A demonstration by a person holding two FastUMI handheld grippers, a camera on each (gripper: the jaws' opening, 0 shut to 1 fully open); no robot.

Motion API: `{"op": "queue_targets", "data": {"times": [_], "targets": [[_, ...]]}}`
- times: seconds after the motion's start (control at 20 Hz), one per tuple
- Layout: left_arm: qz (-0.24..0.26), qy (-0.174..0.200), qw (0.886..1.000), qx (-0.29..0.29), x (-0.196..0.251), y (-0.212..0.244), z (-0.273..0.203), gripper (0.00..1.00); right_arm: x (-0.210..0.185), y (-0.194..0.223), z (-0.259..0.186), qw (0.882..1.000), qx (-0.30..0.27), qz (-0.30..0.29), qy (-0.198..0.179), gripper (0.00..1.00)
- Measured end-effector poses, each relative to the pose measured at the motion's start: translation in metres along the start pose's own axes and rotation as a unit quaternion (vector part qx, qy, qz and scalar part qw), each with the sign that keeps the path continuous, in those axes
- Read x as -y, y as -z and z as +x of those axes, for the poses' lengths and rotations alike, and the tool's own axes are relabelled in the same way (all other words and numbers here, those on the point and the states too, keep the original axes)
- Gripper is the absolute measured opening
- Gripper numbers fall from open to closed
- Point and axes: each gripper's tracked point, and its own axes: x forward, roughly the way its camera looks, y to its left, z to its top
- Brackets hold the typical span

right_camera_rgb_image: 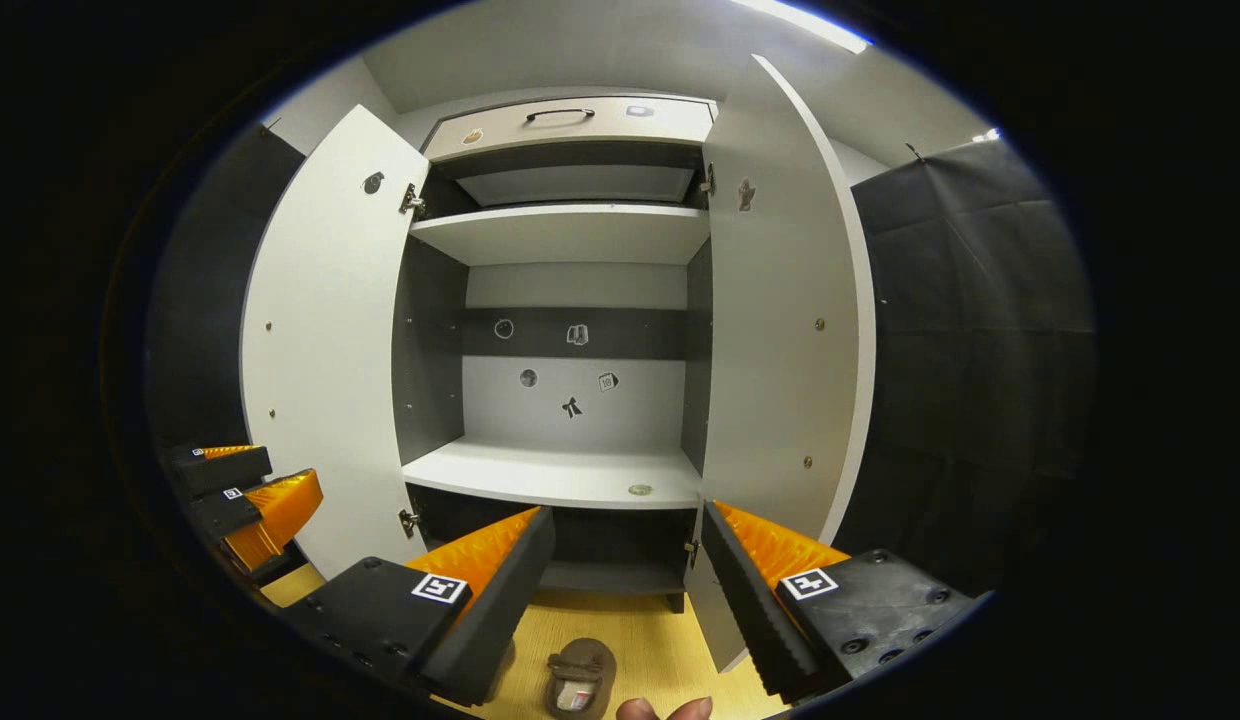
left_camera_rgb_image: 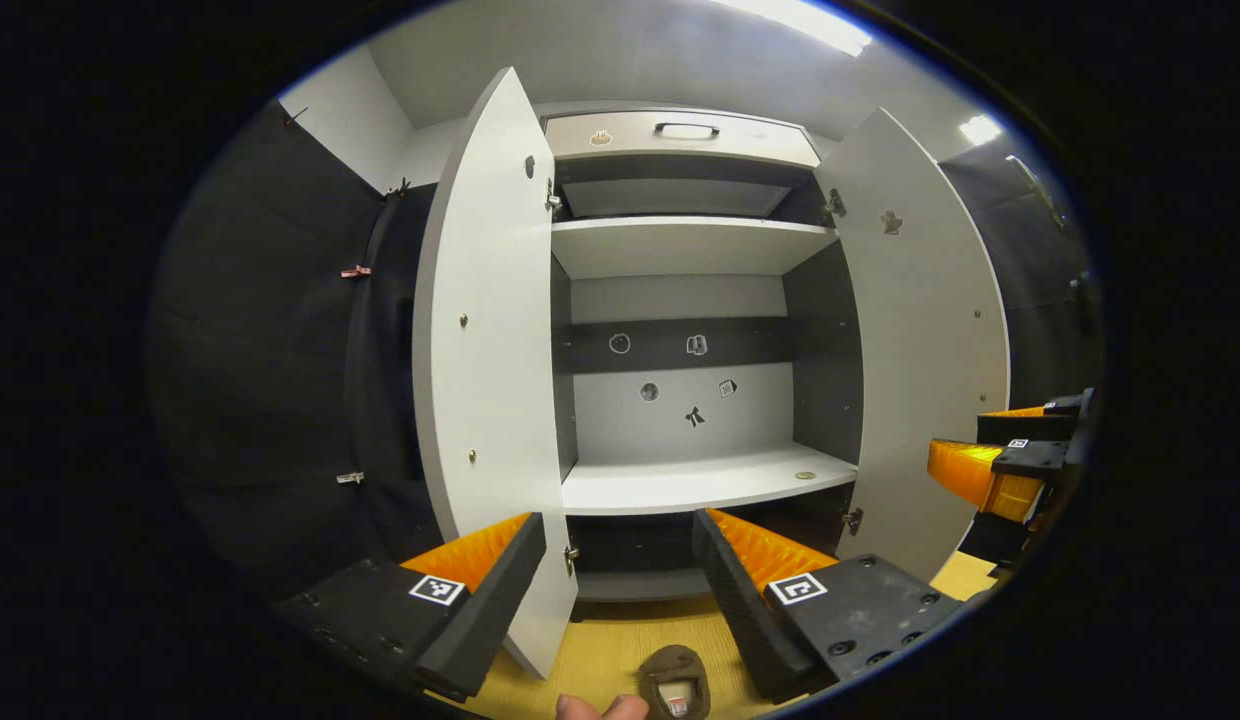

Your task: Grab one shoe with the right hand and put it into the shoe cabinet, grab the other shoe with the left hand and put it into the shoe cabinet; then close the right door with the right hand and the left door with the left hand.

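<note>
Since both grippers hang spread and empty in front of the open shoe cabinet (right_camera_rgb_image: 570, 300), the step in hand looks like the very first one: getting the right gripper (right_camera_rgb_image: 620, 600) down onto a shoe. Going left to right in the right gripper view, you've got the left door (right_camera_rgb_image: 325, 330) swung wide, the bare middle shelf (right_camera_rgb_image: 550, 475), then the right door (right_camera_rgb_image: 780, 300) standing edge-on, and below all that a brown shoe (right_camera_rgb_image: 578, 678) on the yellow floor (right_camera_rgb_image: 630, 625), near the cabinet's front edge and sitting between the two fingers. My guess is the clean way is to drop straight down, pinch the shoe across its sides near the opening so it doesn't swivel, then lift it well above the shelf's front edge before pushing in, steering clear of that right door. View differences: the left gripper view catches the left gripper (left_camera_rgb_image: 620, 590), likewise wide apart with nothing in it, and a brown shoe (left_camera_rgb_image: 675, 682) by the bottom edge, plus the other gripper off at its right. I can't tell whether the two views show the same shoe or one each. Each view has fingertips poking in at the bottom.
</note>
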Motion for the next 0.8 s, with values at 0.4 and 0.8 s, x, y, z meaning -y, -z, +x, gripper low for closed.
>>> {"op": "queue_targets", "data": {"times": [0.4, 0.8], "targets": [[0.004, -0.006, 1.000, 0.007, -0.017, 0.005, -0.007, 0.95, -0.023, 0.053, -0.006, 0.998, -0.062, 0.009, -0.021, 0.98], [0.011, -0.015, 1.000, -0.004, -0.033, 0.025, -0.021, 0.95, -0.056, 0.204, -0.023, 0.974, -0.218, 0.037, -0.054, 0.99]]}}
